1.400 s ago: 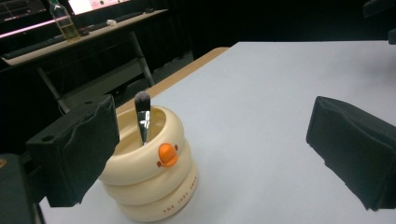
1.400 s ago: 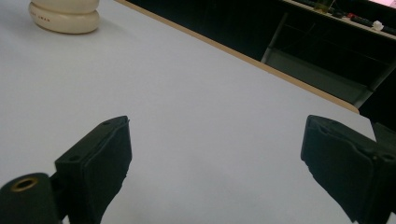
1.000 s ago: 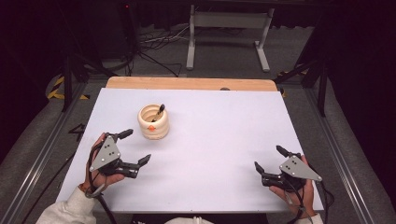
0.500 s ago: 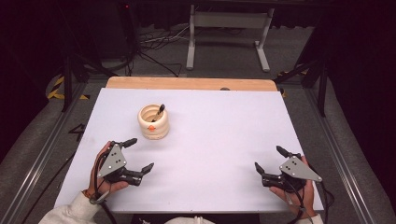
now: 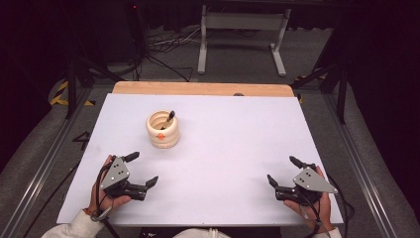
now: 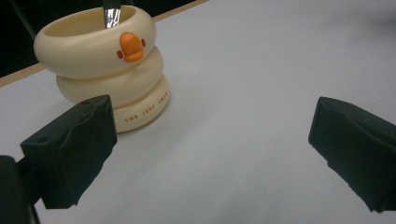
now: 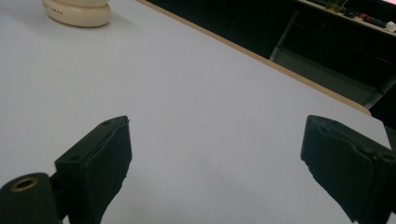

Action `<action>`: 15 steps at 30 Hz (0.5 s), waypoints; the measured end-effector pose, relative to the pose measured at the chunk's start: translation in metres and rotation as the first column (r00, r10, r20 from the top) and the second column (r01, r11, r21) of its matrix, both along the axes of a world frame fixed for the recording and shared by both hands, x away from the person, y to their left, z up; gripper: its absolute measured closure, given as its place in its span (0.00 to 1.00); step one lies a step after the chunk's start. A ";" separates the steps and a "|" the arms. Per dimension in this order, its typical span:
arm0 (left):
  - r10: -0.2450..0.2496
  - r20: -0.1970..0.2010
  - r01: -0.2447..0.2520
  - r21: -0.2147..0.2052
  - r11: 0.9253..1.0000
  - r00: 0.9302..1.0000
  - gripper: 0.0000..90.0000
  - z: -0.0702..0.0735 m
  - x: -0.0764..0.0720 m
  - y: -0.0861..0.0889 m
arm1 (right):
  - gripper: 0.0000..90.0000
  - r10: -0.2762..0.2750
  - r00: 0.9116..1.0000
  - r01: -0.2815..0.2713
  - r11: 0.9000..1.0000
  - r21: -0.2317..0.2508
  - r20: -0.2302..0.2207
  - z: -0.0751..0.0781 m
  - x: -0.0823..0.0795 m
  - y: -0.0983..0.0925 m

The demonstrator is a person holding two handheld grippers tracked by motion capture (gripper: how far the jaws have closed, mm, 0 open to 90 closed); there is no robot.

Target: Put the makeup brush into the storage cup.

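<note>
A cream ringed holder (image 5: pixel 162 129) with an orange duck mark stands left of the table's middle, with a dark-handled tool (image 5: pixel 168 119) leaning inside it. The left gripper view has the holder (image 6: pixel 105 70) close ahead at upper left. My left gripper (image 5: pixel 141 169) rests open near the front left edge, a short way in front of the holder, nothing between its jaws. My right gripper (image 5: pixel 284 171) sits open near the front right corner, jaws wide and empty. The holder's base (image 7: pixel 77 11) appears far off at the top left of the right gripper view.
The white tabletop (image 5: pixel 233 139) has a wooden strip (image 5: pixel 203 89) along its far edge. Beyond it are a grey metal stand (image 5: pixel 242 37) and cables on the floor. Metal rails run along both sides of the table.
My left gripper has drawn back toward the front edge and slightly right, away from the holder. The right gripper has stayed put.
</note>
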State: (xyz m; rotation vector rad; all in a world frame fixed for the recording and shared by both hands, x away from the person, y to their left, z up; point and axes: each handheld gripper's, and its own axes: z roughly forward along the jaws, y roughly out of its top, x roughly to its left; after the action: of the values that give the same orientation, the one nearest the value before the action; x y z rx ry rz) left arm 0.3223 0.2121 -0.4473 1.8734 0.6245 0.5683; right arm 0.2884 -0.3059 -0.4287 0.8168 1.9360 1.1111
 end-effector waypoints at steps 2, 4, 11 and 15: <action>0.005 -0.002 -0.005 -0.010 1.000 1.000 0.02 0.001 0.000 0.002 | 0.11 0.001 1.000 -0.001 1.000 0.002 0.004 0.001 0.000 0.000; 0.007 -0.010 -0.007 -0.027 1.000 1.000 0.02 0.001 0.000 0.004 | 0.11 0.002 1.000 -0.002 1.000 0.001 0.005 0.001 -0.001 0.000; 0.011 -0.002 -0.011 -0.033 0.999 1.000 0.02 0.001 -0.001 0.006 | 0.11 0.004 1.000 -0.004 1.000 -0.009 0.009 0.001 -0.002 0.002; 0.013 0.023 -0.012 -0.059 0.998 1.000 0.02 0.005 -0.005 0.008 | 0.11 0.007 1.000 -0.007 1.000 -0.020 0.008 0.001 -0.002 0.005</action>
State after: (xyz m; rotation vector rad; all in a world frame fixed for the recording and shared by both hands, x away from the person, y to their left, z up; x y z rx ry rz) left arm 0.3170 0.2204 -0.4426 1.8065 0.6312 0.5733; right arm 0.2860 -0.3009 -0.4273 0.7939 1.9419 1.0955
